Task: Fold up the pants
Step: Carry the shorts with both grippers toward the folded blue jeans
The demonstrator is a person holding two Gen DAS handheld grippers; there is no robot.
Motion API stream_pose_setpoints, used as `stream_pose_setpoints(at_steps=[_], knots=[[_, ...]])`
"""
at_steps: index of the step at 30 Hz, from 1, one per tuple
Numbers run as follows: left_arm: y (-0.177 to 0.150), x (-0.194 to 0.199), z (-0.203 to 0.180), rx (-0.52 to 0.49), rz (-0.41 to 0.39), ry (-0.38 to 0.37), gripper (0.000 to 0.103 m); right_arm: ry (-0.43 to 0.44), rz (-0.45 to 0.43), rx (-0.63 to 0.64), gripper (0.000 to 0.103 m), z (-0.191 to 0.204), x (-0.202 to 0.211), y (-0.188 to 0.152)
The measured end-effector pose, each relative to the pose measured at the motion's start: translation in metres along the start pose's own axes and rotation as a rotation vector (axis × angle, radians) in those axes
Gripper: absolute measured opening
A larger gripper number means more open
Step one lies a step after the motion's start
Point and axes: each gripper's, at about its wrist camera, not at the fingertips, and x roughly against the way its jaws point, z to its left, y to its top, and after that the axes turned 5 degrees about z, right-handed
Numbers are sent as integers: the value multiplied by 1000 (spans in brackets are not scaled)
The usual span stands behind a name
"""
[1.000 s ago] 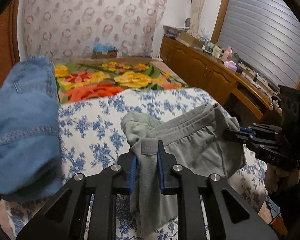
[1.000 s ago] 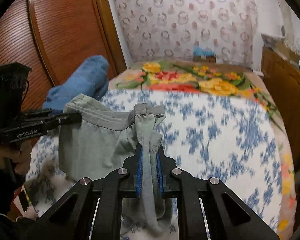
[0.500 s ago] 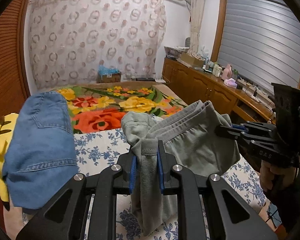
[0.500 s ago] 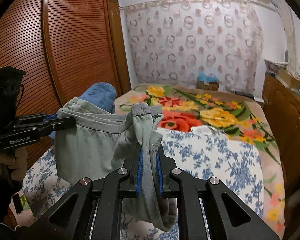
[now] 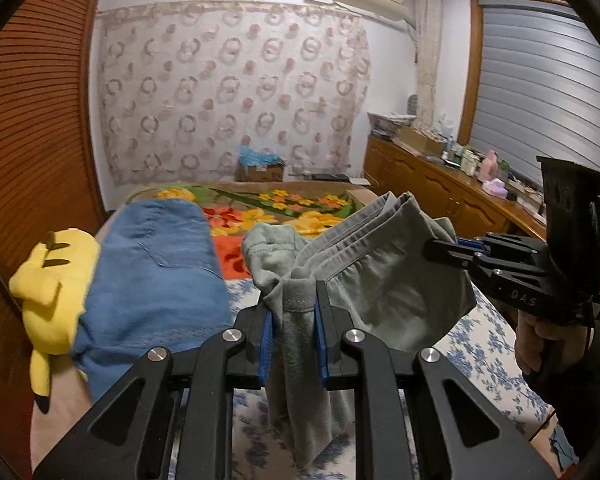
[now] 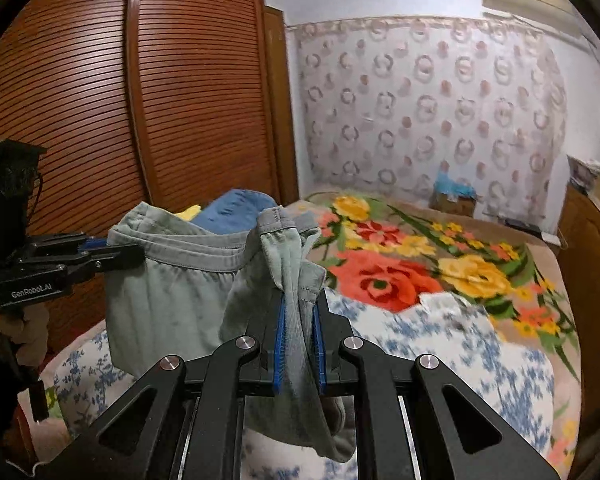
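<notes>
**Grey pants held aloft between two grippers above a bed**

The left gripper (image 5: 293, 334) was clamped on a bunched fold of the grey pants (image 5: 384, 292), its blue pads (image 5: 266, 344) pressing the cloth from both sides. The right gripper (image 6: 299, 344) was likewise closed on a gathered fold of the same garment (image 6: 168, 292), the fabric filling the narrow gap between its pads (image 6: 279, 346). The elastic waistband stretched between the two tools, and the pants hung clear of the blue-flowered sheet (image 5: 488, 344).

Legible writing was scant. In the left wrist view the side of the right gripper (image 5: 452, 249) bore the letters "DAS". In the right wrist view the left gripper (image 6: 112, 258) carried the mark "GenRobot.AI". The hand (image 5: 540, 340) under the right tool and the hand (image 6: 16, 332) under the left were each partly covered by a dark sleeve and cut by the frame edge.

Beyond the pants lay blue jeans (image 5: 156, 276) beside a yellow plush toy (image 5: 48, 292), which the jeans partly covered. The lower part of the pants fell behind the gripper bodies and could not be followed. A floral blanket (image 6: 412, 264) covered the far bed. The sheet in the right wrist view was motion-blurred. Small items on the wooden sideboard (image 5: 452, 192) were too small to identify.
</notes>
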Motion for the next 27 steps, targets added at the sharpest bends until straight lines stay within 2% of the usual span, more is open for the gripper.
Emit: stream_pose_setpoints(at_steps=[13, 21, 27], knots=[[23, -3, 60, 55, -51, 116, 19, 32, -52, 127, 12, 3, -58, 48], [28, -11, 85, 96, -51, 162, 19, 27, -71, 202, 12, 5, -90, 58], [21, -23, 105, 149, -28, 200, 19, 44, -47, 244, 12, 4, -123, 70]])
